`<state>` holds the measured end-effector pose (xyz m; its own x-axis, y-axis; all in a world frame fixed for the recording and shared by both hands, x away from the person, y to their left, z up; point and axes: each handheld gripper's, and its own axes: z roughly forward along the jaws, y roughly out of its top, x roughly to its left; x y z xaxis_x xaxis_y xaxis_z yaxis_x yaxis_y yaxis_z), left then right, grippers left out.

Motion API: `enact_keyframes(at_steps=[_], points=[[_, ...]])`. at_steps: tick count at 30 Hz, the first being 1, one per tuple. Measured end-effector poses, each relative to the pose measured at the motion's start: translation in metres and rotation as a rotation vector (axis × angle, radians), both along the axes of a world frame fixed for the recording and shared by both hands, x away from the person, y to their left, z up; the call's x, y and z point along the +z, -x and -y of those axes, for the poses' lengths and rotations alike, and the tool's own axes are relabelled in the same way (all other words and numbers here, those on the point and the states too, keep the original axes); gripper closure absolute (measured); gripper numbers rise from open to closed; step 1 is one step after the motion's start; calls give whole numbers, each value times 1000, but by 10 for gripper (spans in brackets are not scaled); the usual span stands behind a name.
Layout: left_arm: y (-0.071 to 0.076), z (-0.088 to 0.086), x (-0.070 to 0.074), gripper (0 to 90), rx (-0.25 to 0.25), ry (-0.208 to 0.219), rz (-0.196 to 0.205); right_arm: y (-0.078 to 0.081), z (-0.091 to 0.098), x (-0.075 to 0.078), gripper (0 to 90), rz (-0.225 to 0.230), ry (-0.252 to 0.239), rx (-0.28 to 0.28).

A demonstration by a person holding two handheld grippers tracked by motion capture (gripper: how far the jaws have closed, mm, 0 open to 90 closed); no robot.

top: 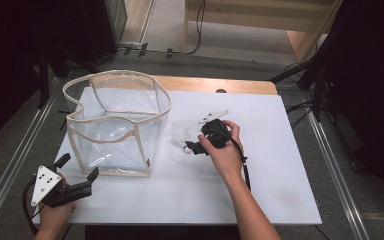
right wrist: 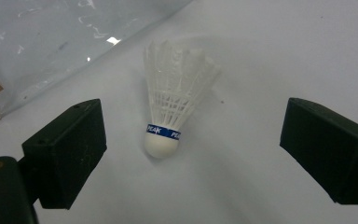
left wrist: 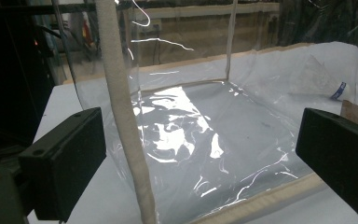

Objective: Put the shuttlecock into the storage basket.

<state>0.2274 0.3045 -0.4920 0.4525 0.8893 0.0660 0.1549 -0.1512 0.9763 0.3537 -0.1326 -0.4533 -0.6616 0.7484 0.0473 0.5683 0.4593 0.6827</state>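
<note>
A white feather shuttlecock (right wrist: 173,103) with a blue band lies on the white table, cork end toward my right gripper (right wrist: 192,150). That gripper is open, a jaw on either side of the shuttlecock and just short of it, touching nothing. From above, the shuttlecock (top: 182,137) lies right of a clear plastic bag (top: 115,120) with beige trim, and the right gripper (top: 190,143) is at its near right. My left gripper (top: 78,168) is open at the bag's near left corner. In the left gripper view, the left gripper (left wrist: 200,156) faces the bag's beige corner seam (left wrist: 121,116), holding nothing.
The white table top (top: 260,190) has free room to the right and front. The bag stands upright with its mouth open. Dark stands and cables (top: 305,107) lie on the floor around the table. A wooden strip (top: 215,84) runs along the far edge.
</note>
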Motion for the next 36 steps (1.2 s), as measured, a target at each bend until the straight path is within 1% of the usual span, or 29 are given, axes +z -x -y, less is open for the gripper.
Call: enact_keyframes(at_steps=[1,3,6,7,8,14,15,17,20,21,22,25,27,31,34,36], points=[[0,0,0,23,-1,1,0,-1,-2,-1,52,-4,3,8],[0,0,0,23,-1,1,0,-1,-5,-4,52,-18,6,-2],[0,0,0,23,-2,0,0,-2,-10,-8,55,-41,6,-1],[0,0,0,23,-2,1,0,-2,-11,-9,86,-43,8,1],[0,0,0,23,-2,0,0,-2,-13,-10,145,-46,13,-6],[0,0,0,23,-5,0,-1,-3,-22,-17,145,-80,36,-1],[0,0,0,23,-5,0,-2,-3,-23,-19,147,-88,33,0],[-1,0,0,23,-6,0,-2,-3,-25,-20,183,-94,46,-10],[-1,0,0,23,-5,-2,-1,-4,-28,-23,198,-108,52,-9],[-1,0,0,23,-5,-2,-1,-4,-29,-24,227,-116,57,-14],[-1,0,0,23,-5,-3,-1,-4,-29,-26,235,-109,62,-10],[-1,0,0,23,-4,-3,-1,-4,-31,-28,260,-126,66,-15],[-1,0,0,23,-5,-2,-1,-3,-32,-29,292,-119,84,-28],[0,1,0,23,-5,-4,-2,-3,-34,-31,339,-117,101,-45],[0,1,0,23,-5,-5,-2,-2,-36,-33,367,-124,111,-60],[0,1,0,23,-5,-5,-2,-2,-38,-35,399,-123,111,-59]])
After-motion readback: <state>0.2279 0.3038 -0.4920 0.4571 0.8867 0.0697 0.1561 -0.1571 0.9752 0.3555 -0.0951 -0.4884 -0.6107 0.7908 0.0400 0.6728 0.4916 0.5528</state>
